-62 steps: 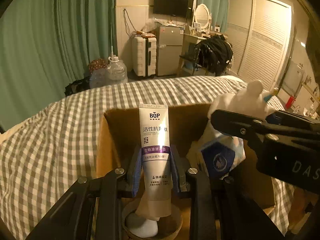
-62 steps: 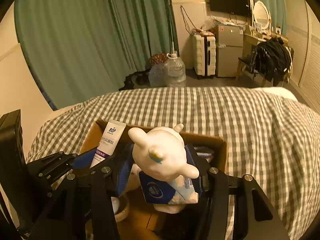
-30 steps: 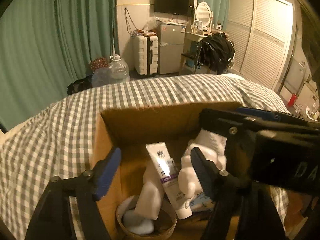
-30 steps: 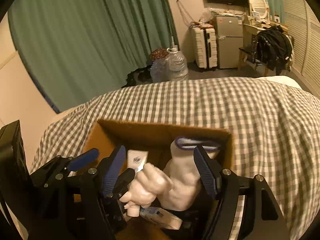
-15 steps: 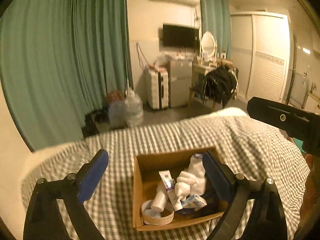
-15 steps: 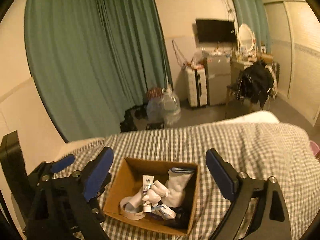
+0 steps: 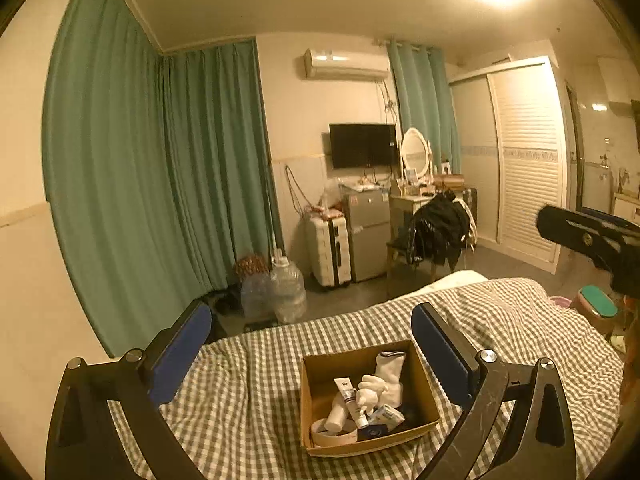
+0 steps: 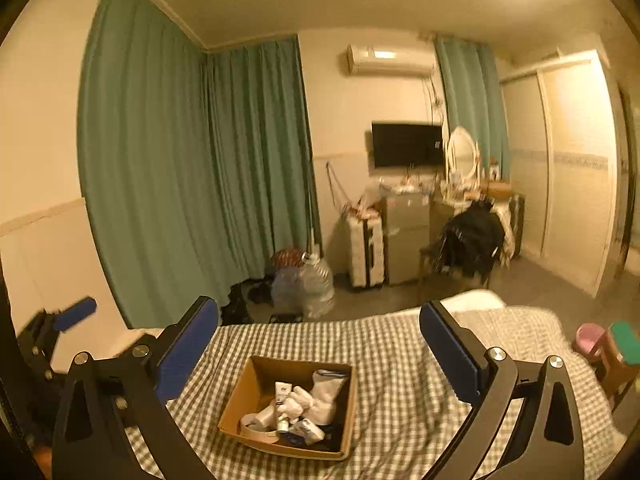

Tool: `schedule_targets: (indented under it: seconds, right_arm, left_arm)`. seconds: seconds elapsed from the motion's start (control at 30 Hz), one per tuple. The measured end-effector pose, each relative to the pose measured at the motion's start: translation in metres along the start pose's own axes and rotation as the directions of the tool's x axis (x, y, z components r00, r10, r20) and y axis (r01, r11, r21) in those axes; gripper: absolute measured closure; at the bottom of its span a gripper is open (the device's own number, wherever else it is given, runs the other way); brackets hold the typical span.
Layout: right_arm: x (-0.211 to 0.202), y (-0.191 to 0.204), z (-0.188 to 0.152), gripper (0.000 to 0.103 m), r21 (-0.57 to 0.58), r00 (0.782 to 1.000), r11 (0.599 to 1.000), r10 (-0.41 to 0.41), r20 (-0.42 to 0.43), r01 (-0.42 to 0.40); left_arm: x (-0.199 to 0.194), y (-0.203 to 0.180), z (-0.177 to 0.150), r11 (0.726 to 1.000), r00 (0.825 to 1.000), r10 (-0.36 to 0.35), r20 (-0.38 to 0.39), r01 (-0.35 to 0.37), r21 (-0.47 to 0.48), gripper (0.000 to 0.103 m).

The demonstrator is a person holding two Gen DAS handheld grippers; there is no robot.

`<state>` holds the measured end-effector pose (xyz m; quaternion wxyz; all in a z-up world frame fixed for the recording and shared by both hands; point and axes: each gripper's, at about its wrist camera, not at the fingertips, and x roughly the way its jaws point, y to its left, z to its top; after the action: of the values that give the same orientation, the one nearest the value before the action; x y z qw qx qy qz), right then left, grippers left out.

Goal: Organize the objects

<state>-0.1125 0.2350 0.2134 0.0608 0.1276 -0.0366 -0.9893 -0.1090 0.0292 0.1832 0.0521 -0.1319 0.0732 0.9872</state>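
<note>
Both grippers held high above the grey-and-white checked bed [image 7: 260, 364], jaws spread wide and empty.

The open brown cardboard box [image 7: 426, 396] sits on the bed, below and between the jaws of the left gripper [image 7: 310, 354] and the right gripper [image 8: 320, 344]. Inside it lie a white sock [image 7: 394, 368], a white plush toy [image 7: 370, 388], a white toothpaste tube [image 7: 348, 392] leaning across a round wooden bowl [image 7: 334, 436], and a small blue-and-white packet [image 7: 386, 414]. The box's near wall hides its floor; the dark item in its right corner is unreadable. The right view is slightly blurred.
</note>
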Motion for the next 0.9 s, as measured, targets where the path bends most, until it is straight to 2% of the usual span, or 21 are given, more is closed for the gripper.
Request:
schedule_targets:
  seconds: [0.17, 0.3, 0.5, 0.6, 0.77, 0.9]
  right_arm:
    - [-0.045, 0.015, -0.017, 0.0, -0.085, 0.996, 0.996, -0.035, 0.082, 0.042]
    - [-0.066, 0.023, -0.052, 0.0, -0.123, 0.991, 0.99, -0.051, 0.125, 0.067]
    - [-0.062, 0.019, -0.107, 0.0, -0.104, 0.993, 0.992, -0.068, 0.092, 0.078]
    - [-0.06, 0.021, -0.128, 0.0, -0.089, 0.992, 0.992, -0.083, 0.091, 0.091]
    - [-0.053, 0.027, -0.167, 0.0, -0.106, 0.986, 0.986, -0.12, 0.115, 0.132]
    - [-0.036, 0.029, -0.204, 0.0, -0.106, 0.988, 0.984, -0.135, 0.072, 0.142]
  left_arm:
    - [-0.037, 0.012, -0.007, 1.0, 0.998, 0.022, 0.058, -0.021, -0.019, 0.0]
    - [-0.066, 0.026, -0.028, 0.997, 0.994, 0.026, 0.107, -0.017, -0.078, 0.0]
    - [-0.086, 0.032, -0.071, 0.988, 0.986, 0.082, 0.145, -0.061, -0.141, 0.0]
    - [-0.085, 0.03, -0.092, 0.984, 0.987, 0.093, 0.134, -0.071, -0.161, 0.0]
    - [-0.061, 0.021, -0.13, 0.984, 0.991, 0.112, 0.072, -0.101, -0.147, 0.0]
    - [-0.05, 0.015, -0.162, 0.986, 0.99, 0.131, 0.048, -0.125, -0.106, 0.0]
